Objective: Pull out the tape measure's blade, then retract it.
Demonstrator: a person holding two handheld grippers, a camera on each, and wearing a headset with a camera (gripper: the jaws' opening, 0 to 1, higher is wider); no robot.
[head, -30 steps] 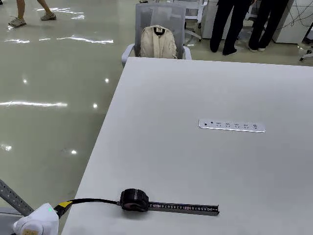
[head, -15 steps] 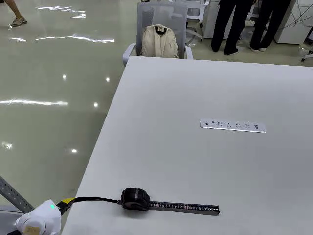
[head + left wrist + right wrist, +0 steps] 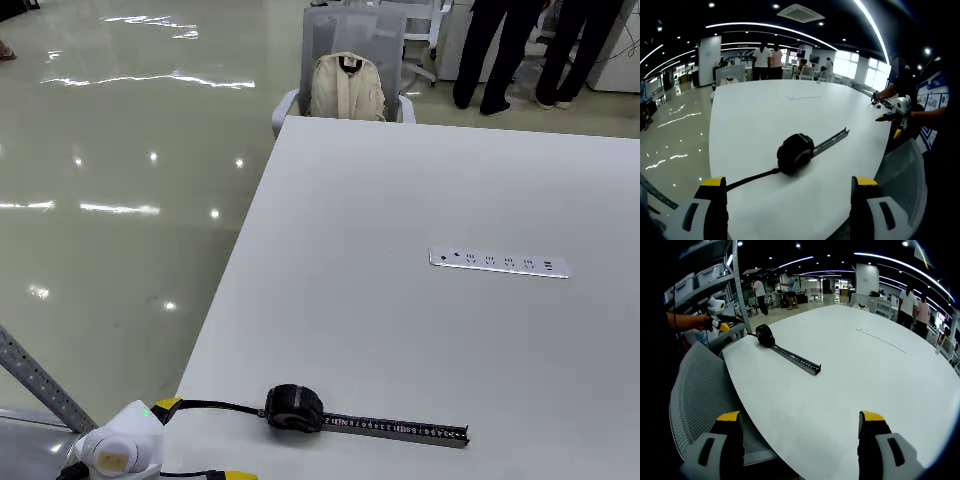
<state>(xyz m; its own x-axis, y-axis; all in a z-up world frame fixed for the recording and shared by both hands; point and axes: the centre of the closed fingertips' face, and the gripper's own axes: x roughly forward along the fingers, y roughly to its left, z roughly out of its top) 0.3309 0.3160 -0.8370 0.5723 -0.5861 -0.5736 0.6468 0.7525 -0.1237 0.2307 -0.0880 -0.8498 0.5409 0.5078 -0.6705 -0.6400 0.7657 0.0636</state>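
Nearest, the left hand-held gripper (image 3: 789, 182) has its jaws wide apart with nothing between them. In the head view it sits at 7 o'clock, off the corner of the white tabletop (image 3: 765, 105). A thin black strap (image 3: 750, 179) trails from the tape and ends just beside the yellow tip of the left jaw — whether it touches, I cannot tell.

Just ahead, near the tabletop's edge, lies the round black tape measure case (image 3: 796, 152). Its dark marked blade (image 3: 830, 141) rests flat, running toward 2 o'clock in the left gripper view and toward 3 o'clock in the head view. The right hand-held gripper (image 3: 800, 416) is equally wide open and empty. The blade's end lies ahead of it at 12 o'clock, well apart, with the case beyond at 11 o'clock.

Over the last 1 second the whole head view has slid sideways, so the camera moved. Case and blade keep their places, and the blade shows the same length. The left hand-held gripper has edged slightly nearer. I judge the blade partly out, with no pull or retraction under way — a grip on case and blade end comes first.

Farther off are a white power strip (image 3: 498, 264) at 2 o'clock and a grey office chair (image 3: 345, 30) carrying a cream bag (image 3: 347, 88) at 12 o'clock. Behind the chair stand 2 people in dark trousers (image 3: 495, 50).
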